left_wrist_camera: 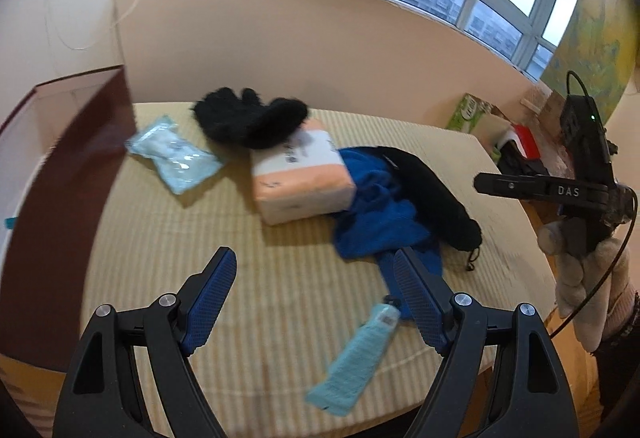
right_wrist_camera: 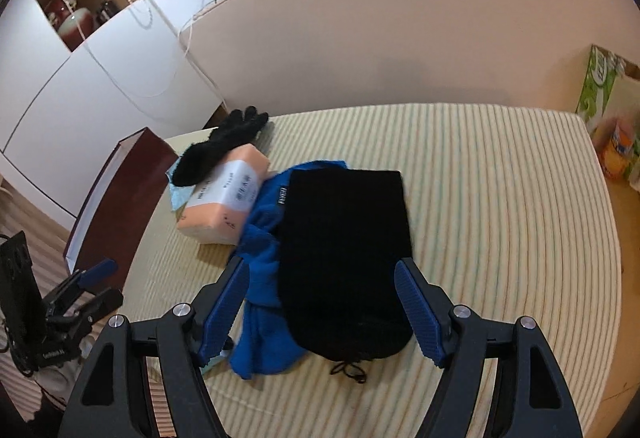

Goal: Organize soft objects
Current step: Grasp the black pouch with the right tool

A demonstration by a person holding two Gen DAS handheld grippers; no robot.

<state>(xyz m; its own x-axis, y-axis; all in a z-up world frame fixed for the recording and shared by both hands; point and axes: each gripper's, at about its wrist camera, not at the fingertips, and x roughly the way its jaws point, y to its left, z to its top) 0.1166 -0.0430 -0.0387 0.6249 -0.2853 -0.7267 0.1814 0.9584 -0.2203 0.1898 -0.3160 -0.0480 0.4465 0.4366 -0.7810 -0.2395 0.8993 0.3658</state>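
Black knit drawstring pouch (right_wrist_camera: 346, 262): limp, light; pinch mid-body. Right gripper (right_wrist_camera: 320, 306) jaws wide, empty; left gripper (left_wrist_camera: 314, 298) likewise.

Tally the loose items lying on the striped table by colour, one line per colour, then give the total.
Black: 2, the fuzzy glove and the drawstring pouch
Dark blue: 1, the crumpled cloth
Light blue: 2, the plastic packet and the folded towel
Peach and white: 1, the tissue pack
Total: 6
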